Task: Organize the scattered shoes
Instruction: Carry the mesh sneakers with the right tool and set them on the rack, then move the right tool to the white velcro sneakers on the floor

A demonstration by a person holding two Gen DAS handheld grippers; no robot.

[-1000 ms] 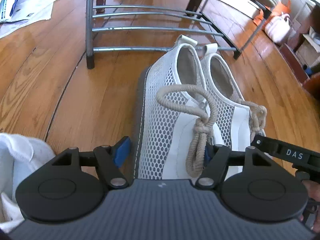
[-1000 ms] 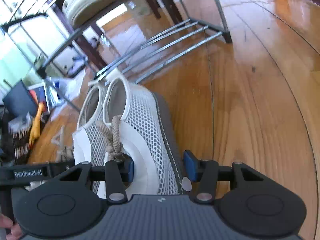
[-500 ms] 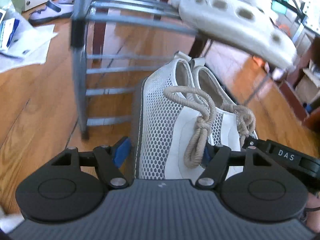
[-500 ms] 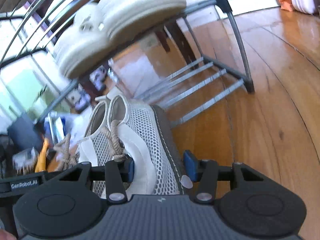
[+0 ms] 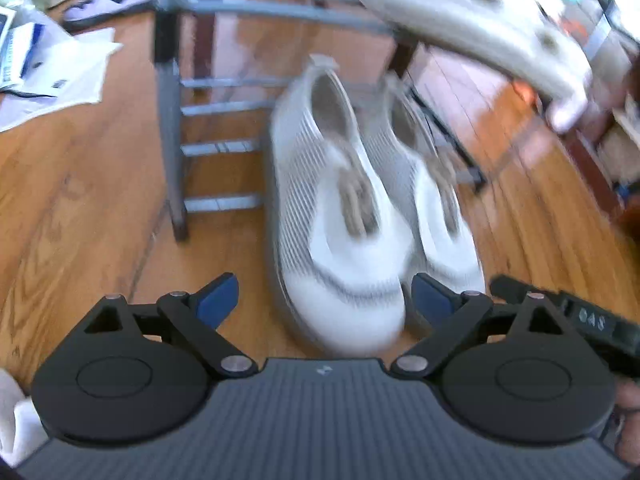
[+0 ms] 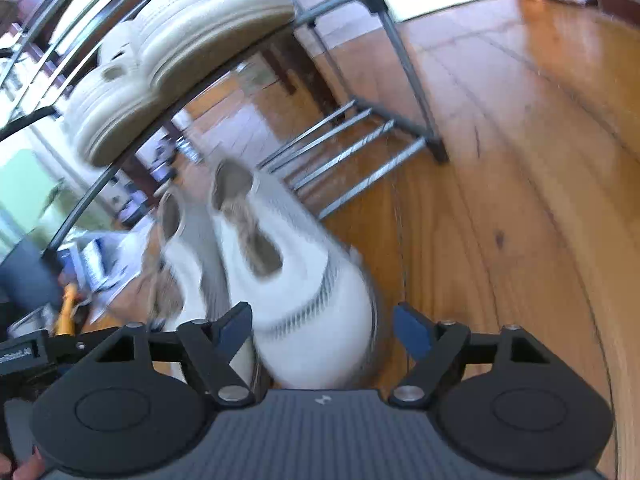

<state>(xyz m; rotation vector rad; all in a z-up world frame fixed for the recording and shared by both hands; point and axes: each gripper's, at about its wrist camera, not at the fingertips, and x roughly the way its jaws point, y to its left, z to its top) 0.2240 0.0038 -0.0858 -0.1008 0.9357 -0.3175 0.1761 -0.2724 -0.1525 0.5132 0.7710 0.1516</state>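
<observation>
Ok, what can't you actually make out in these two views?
- White mesh sneakers, both views: motion blur smears laces and mesh.
- Cream clogs, left view: cut off by the top edge.
- Rack's bottom shelf: sneakers hide the middle.
- Label on the other claw, right view: unreadable.

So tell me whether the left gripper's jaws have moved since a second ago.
Yes: the left gripper has opened and drawn back from the white mesh sneaker.

Glossy wood floor; grey metal rack; white mesh-cloth sneakers; matt foam clogs.
</observation>
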